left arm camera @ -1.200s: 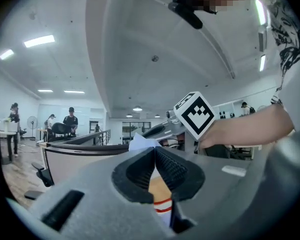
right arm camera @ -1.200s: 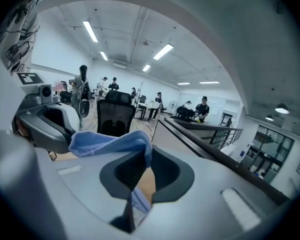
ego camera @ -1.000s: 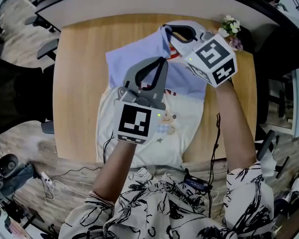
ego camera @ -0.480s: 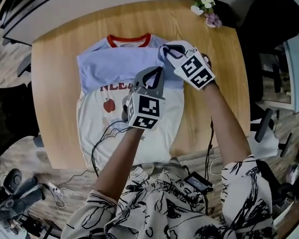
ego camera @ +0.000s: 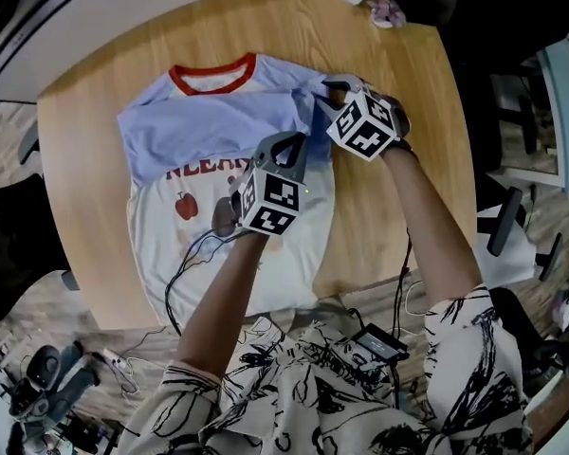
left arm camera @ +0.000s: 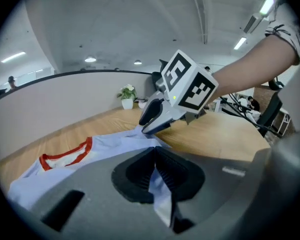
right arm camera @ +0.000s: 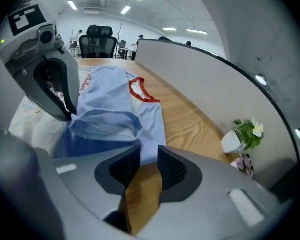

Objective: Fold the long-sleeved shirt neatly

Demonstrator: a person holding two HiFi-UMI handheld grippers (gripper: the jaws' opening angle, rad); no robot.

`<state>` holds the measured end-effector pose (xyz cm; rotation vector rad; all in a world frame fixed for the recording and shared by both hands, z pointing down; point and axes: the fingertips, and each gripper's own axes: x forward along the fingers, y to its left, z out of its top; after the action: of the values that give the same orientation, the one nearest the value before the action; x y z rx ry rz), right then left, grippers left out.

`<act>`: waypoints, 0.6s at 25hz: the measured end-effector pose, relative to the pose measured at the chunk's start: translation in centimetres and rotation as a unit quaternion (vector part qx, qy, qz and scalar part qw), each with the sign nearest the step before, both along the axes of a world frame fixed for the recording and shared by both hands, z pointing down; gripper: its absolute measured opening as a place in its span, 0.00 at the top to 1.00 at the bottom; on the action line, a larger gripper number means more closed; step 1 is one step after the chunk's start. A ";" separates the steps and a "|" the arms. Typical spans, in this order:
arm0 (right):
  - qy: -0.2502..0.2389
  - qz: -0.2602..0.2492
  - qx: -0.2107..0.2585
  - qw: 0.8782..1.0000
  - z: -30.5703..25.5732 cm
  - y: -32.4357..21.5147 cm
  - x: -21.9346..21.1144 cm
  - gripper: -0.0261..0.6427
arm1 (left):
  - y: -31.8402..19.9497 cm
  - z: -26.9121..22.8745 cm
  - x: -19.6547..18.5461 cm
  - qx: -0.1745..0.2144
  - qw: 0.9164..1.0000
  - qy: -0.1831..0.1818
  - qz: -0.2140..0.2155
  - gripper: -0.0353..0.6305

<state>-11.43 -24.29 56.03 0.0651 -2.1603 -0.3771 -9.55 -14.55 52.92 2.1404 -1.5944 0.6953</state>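
1. Fingers [left arm camera: 137,173] of the left gripper [ego camera: 289,150] are clenched on a thin fold of pale blue cloth from the shirt [ego camera: 209,126], which runs down between the pads.
2. Fingers [right arm camera: 174,170] of the right gripper [ego camera: 337,91] stand released, having just been opening. Bare wood shows through the gap, and the blue edge lies only at their tips, unpressed.
3. The shirt lies flat on the surface [ego camera: 76,178], with its red collar [ego camera: 248,63] at 12 o'clock, its hem at 6 o'clock and a blue sleeve laid across the chest.
4. It looks light, soft and limp, so it should sag and crease wherever unsupported. Edges, cuffs or fold corners seem the best places to pinch, with both hands level.
5. The chest lettering is half covered by the sleeve and the left gripper. The hem at 6 o'clock disappears behind the arms. The second sleeve cannot be told apart.
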 end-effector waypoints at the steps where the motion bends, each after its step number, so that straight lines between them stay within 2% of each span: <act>1: 0.004 0.016 0.006 1.000 0.1 -0.8 0.8 0.78 | -0.1 0.4 0.2 -0.002 1.000 -0.009 0.005 0.92; 3: -0.007 0.055 0.005 0.998 -0.1 -2.1 2.0 0.79 | -0.1 1.2 0.8 -0.005 0.999 -0.035 0.022 0.92; 5: -0.040 0.080 -0.025 0.996 -1.1 -2.1 2.0 0.79 | 0.1 2.4 1.8 -0.021 0.997 -0.050 0.053 0.91; 8: -0.082 0.079 -0.105 0.988 -2.6 0.3 -0.4 0.77 | 1.1 3.4 3.5 -0.049 0.994 -0.043 0.093 0.66; 10: -0.104 0.081 -0.175 0.976 -3.4 2.7 -2.3 0.75 | 1.7 2.4 3.2 -0.040 0.995 -0.040 0.086 0.64; 12: -0.110 0.094 -0.214 0.966 -3.7 4.2 -3.7 0.75 | 2.4 1.5 1.6 -0.034 0.997 -0.044 0.058 0.64; 15: -0.065 0.105 -0.189 0.974 -2.0 4.9 -4.3 0.78 | 3.7 1.9 -2.0 -0.052 0.997 -0.052 0.008 0.64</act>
<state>-15.76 -19.42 54.00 0.1037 -2.2908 0.1675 -11.53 -10.82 54.81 2.0754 -1.5590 0.8882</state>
